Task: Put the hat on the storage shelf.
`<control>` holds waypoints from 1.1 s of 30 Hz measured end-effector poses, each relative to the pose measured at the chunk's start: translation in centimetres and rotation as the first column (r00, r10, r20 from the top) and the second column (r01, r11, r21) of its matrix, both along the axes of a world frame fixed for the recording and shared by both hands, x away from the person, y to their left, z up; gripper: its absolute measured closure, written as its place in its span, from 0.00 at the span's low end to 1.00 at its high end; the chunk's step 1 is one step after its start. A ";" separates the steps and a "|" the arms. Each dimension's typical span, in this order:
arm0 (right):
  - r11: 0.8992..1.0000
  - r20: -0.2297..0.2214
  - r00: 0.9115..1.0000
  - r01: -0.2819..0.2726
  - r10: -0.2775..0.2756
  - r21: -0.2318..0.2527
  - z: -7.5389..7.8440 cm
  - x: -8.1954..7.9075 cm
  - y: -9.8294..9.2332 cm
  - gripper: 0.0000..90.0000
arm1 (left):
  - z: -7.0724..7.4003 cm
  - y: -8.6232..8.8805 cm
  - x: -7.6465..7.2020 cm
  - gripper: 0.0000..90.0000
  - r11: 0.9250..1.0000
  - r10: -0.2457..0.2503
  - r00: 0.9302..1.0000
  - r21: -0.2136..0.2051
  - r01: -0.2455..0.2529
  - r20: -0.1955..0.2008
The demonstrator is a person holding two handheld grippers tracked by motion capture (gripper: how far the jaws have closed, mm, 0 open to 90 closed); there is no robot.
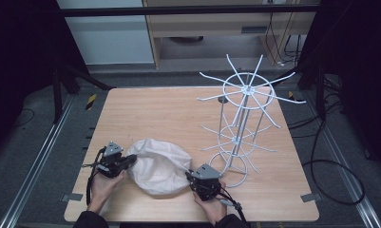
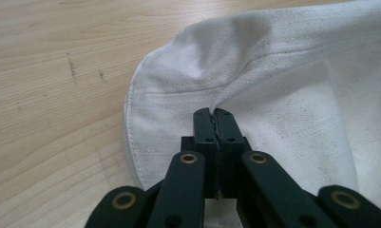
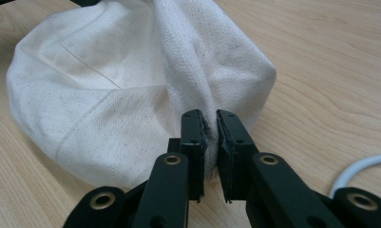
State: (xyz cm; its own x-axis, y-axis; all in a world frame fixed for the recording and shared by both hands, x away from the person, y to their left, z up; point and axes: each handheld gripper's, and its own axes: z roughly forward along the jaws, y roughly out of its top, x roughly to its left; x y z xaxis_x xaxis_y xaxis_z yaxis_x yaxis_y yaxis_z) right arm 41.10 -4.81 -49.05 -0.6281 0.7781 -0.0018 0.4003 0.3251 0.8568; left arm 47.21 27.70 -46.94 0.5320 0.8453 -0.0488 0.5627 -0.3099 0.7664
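Wooden counter [image 1: 178,114] carries a white cloth hat [image 1: 158,164] beside a wire rack [image 1: 242,123]. Our left tongs [image 2: 214,113] pinch its brim. Our right tongs [image 3: 211,118] clamp a fold.

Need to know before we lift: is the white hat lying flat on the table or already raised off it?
Lying on the table. The white hat slumps on the wooden table, with the left tool and right tool pinching its opposite edges.

White wire rack [image 1: 242,118] standing upright (two tiers of spokes), on wooden table [image 1: 155,109], right side
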 end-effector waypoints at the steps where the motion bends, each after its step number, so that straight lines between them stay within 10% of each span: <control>1: 1.000 0.004 1.000 0.003 -0.003 -0.001 0.1 0.1 -0.1 0.93 | 0.3 0.3 -0.6 1.00 1.000 0.001 1.000 -0.010 -0.001 -0.008; 17: 0.999 0.048 0.998 0.037 -0.037 0.001 0.2 1.0 0.2 0.91 | 0.9 1.3 -8.1 0.98 0.998 -0.054 0.998 -0.006 0.055 0.010; 26: 0.999 0.061 0.997 0.035 -0.035 0.013 0.8 0.5 -0.6 0.67 | 3.2 2.1 -7.7 0.53 0.995 -0.063 0.989 -0.069 0.072 0.131; 33: 1.000 0.029 1.000 0.009 -0.010 0.027 1.4 -0.9 -2.1 0.50 | 3.9 0.6 -5.3 0.36 0.984 -0.174 0.977 -0.019 0.177 0.121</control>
State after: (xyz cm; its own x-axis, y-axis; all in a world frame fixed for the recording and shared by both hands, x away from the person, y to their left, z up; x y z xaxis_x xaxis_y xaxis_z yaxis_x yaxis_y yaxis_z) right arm 40.22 -6.95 -47.63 -0.6208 0.7840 0.0007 0.3777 0.2983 0.8766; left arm 41.87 28.28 -43.00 0.6755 0.7374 -0.0005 0.4065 -0.3718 0.8346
